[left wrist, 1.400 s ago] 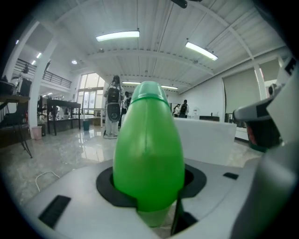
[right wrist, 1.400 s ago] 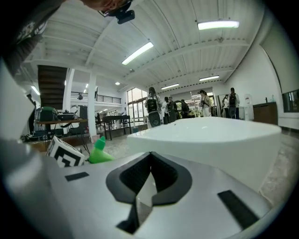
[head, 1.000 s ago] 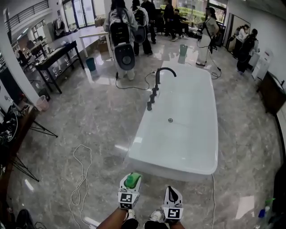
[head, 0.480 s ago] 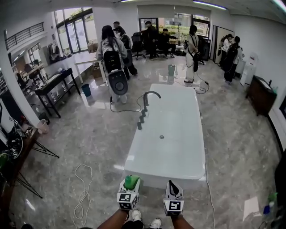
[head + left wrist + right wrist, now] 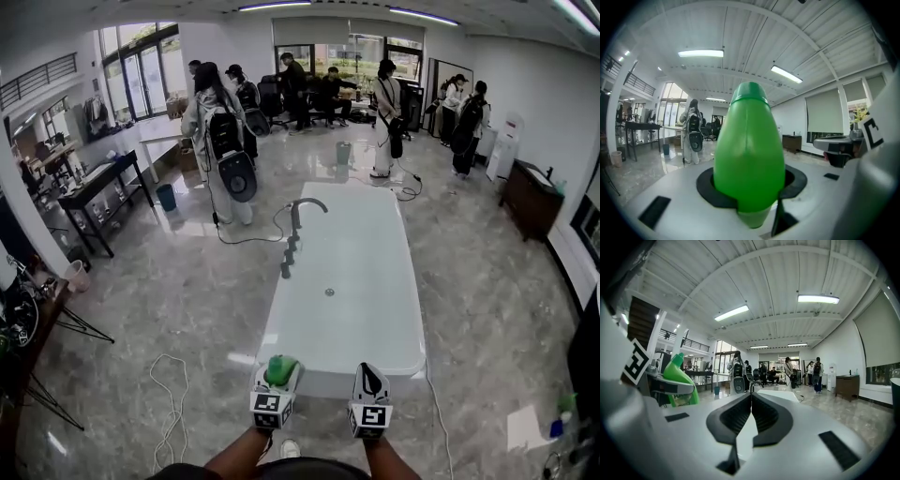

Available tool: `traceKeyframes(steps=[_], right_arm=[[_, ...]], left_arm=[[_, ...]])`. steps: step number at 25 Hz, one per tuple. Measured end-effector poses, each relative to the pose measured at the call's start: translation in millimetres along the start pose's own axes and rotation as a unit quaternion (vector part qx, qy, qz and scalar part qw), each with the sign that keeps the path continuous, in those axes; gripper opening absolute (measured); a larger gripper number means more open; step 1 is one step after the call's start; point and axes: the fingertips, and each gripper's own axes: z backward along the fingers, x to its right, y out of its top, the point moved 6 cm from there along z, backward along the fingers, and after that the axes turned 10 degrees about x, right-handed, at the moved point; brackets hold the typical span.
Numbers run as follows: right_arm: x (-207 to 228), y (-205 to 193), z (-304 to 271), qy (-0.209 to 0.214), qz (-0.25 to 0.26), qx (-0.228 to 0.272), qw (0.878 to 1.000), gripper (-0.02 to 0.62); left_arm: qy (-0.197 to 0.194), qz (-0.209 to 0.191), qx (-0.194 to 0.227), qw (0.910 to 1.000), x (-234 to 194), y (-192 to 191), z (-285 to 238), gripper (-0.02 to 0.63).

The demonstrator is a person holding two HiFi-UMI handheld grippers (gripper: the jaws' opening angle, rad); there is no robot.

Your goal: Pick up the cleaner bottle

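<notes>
Left tool (image 5: 277,377) pinching green bottle (image 5: 749,150) round wide body, likely so it can't slip. Cap points forward; bottle held in air above floor (image 5: 169,281), near end of bathtub (image 5: 349,309). Right tool (image 5: 369,380) alongside: pressed together, empty. Pickup looks done.

Low in the head view, two bare forearms reach up from the bottom edge, the left forearm (image 5: 239,452) left of centre and the right forearm (image 5: 380,455) beside it. The left gripper (image 5: 279,367) points away from the body, its fingers (image 5: 705,185) clamped on the green cleaner bottle (image 5: 749,154) (cap end forward). The right gripper (image 5: 369,373) lies parallel just to its right, its fingers (image 5: 733,416) pressed together with nothing between them.
</notes>
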Motion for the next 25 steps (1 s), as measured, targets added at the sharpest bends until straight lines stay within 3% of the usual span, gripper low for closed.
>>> traceKeyframes(steps=[11,25], right_arm=[[-13.7,12.2,-25.2,-0.007,0.028,-0.002,1.000,0.015],[21.3,17.4,-20.2,0.010,0.038,-0.007,0.999,0.015]], left_arm=[[0.002,0.012,0.014,0.9998,-30.4,5.4,-11.2,0.184],[0.004,0.003,0.009,0.9999,8.2,7.8,-24.1,0.184]])
